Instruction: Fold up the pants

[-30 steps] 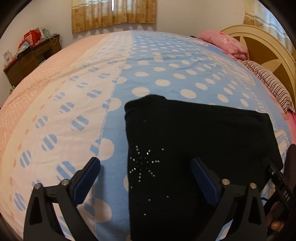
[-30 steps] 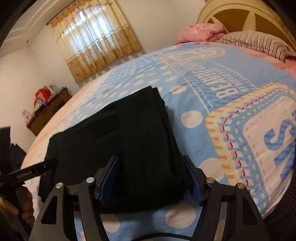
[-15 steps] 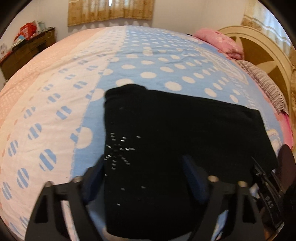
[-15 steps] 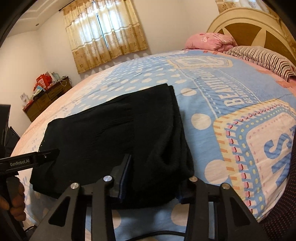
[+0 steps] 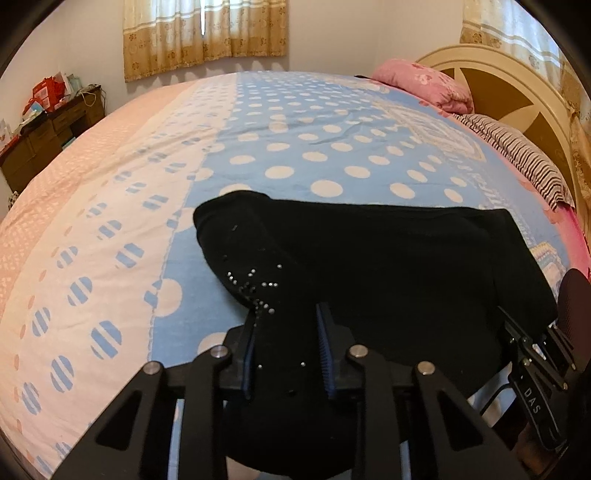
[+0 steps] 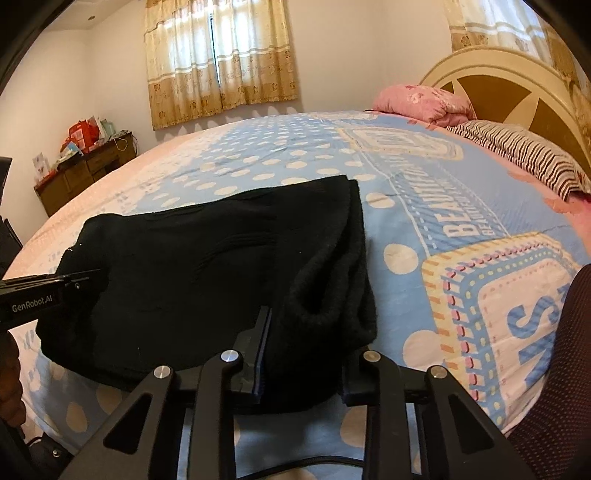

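Note:
Black folded pants (image 5: 388, 266) lie across the near part of the blue dotted bedspread (image 5: 314, 147); small shiny studs show at their left end. My left gripper (image 5: 288, 343) is closing, and its blue pads pinch the bunched near-left corner of the pants. My right gripper (image 6: 304, 354) is also closing, with the near-right edge of the pants (image 6: 192, 266) gathered between its pads. Each tool shows in the other's view: the right gripper (image 5: 532, 354) at the right edge, the left gripper (image 6: 48, 291) at the left edge.
A pink pillow (image 5: 424, 85) and a striped pillow (image 5: 517, 155) lie by the cream headboard (image 5: 517, 85) at the far right. A dark wooden dresser (image 5: 44, 136) with clutter stands at the far left. Curtains (image 5: 203, 33) hang behind the bed.
Both grippers' jaws have come together from wide open onto the near edge of the pants. The fabric has bunched up between the pads, and the studded left corner has puckered.

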Demonstrator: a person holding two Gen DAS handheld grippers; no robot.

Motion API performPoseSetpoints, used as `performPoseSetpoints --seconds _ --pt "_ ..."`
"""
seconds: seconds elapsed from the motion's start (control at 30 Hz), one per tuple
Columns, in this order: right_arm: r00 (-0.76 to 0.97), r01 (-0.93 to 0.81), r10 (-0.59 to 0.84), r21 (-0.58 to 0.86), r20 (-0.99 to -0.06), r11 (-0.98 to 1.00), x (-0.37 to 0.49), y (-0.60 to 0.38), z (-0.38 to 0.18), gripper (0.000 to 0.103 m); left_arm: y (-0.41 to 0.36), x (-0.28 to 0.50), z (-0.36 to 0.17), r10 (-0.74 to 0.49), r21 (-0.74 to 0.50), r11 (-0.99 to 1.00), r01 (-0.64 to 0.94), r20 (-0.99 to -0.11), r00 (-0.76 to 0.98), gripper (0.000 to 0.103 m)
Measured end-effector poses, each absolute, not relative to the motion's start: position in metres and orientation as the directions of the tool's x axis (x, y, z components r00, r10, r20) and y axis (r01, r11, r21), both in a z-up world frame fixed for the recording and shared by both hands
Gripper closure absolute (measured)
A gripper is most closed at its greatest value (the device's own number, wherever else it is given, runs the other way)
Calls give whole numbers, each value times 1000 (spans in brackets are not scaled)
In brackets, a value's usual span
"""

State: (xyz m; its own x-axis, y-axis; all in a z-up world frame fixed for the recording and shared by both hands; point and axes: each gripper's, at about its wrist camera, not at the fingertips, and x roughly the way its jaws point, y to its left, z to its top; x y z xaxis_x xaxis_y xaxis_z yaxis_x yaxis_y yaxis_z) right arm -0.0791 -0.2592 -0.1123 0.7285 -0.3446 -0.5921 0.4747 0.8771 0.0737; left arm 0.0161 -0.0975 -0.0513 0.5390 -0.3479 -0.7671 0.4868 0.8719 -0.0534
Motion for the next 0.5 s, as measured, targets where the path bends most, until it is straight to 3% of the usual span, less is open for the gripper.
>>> performPoseSetpoints --seconds 0.5 --pt "786 416 -345 26 -513 909 -83 -231 -71 76 -87 13 -27 -347 -39 882 470 -729 591 78"
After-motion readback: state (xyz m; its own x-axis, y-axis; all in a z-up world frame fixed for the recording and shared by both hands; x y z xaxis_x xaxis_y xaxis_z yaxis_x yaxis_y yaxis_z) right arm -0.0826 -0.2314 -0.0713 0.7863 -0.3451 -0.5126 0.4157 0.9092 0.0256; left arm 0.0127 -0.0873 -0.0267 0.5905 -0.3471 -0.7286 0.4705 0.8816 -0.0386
